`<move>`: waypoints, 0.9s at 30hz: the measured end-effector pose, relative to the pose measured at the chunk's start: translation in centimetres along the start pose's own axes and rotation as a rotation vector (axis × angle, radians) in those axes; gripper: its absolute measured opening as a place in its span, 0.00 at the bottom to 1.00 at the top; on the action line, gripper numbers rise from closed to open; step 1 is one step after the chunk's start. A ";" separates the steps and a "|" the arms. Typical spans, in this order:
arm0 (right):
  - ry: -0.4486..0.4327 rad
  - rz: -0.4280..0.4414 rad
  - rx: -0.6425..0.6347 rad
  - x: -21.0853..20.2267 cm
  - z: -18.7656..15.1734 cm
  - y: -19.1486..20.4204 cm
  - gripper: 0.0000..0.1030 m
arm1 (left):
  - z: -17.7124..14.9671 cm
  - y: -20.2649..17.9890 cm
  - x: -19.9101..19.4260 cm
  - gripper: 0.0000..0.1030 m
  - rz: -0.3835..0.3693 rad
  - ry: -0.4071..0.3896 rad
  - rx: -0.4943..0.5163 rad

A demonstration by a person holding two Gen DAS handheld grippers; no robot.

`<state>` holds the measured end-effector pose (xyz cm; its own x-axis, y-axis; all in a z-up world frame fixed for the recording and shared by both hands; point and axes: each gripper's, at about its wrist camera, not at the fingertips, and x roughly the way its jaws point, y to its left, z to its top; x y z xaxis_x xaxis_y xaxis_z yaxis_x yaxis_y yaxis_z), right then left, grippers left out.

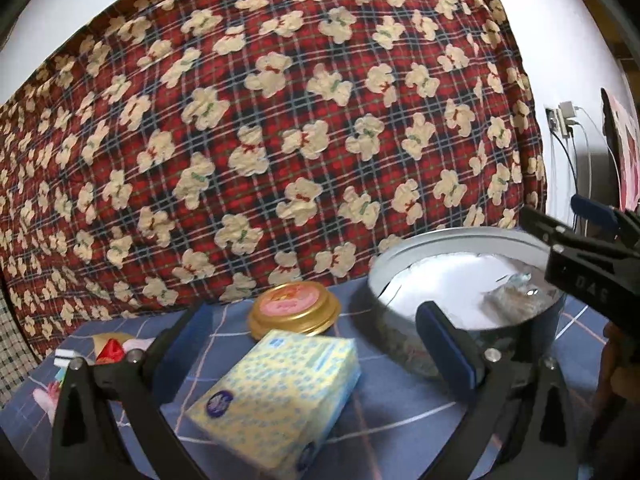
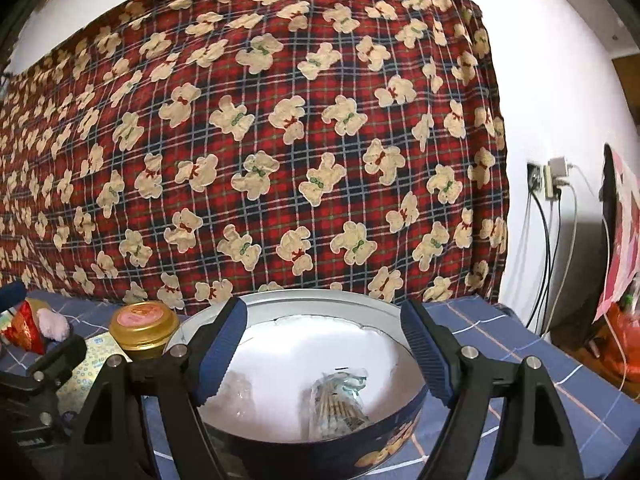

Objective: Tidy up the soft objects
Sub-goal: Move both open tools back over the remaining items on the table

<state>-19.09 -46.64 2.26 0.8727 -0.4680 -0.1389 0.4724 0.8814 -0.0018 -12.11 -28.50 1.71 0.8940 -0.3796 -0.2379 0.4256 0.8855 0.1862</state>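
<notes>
The left gripper (image 1: pixel 316 344) has its jaws spread wide around the yellow, blue-dotted soft tissue pack (image 1: pixel 276 404) on the blue checked cloth (image 1: pixel 400 420), not squeezing it. The right gripper (image 2: pixel 324 356) hangs over the round blue tin (image 2: pixel 320 360), jaws wide and empty. A clear bag of sticks (image 2: pixel 340 404) lies inside.

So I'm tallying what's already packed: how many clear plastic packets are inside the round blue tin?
2: a clear packet of cotton swabs near the front of the round blue tin, and an emptier-looking clear packet to its left. The left finger may hide more.
</notes>
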 end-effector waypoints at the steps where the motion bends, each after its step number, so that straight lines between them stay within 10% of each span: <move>1: -0.006 -0.002 0.001 -0.2 -0.1 0.2 0.79 | -0.1 0.3 -0.2 1.00 -0.001 0.000 0.000; 12: -0.033 -0.052 -0.042 -3.2 -0.2 2.4 0.79 | -1.7 2.5 -1.2 1.00 0.001 0.055 0.050; 27: 0.030 0.174 -0.081 -5.6 -1.0 13.6 0.79 | -4.4 16.4 -0.8 1.00 0.176 0.137 -0.018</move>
<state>-17.72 -31.97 2.07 0.9356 -0.3075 -0.1736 0.3025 0.9515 -0.0552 -6.47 -12.51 0.74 0.9266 -0.1796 -0.3304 0.2606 0.9401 0.2198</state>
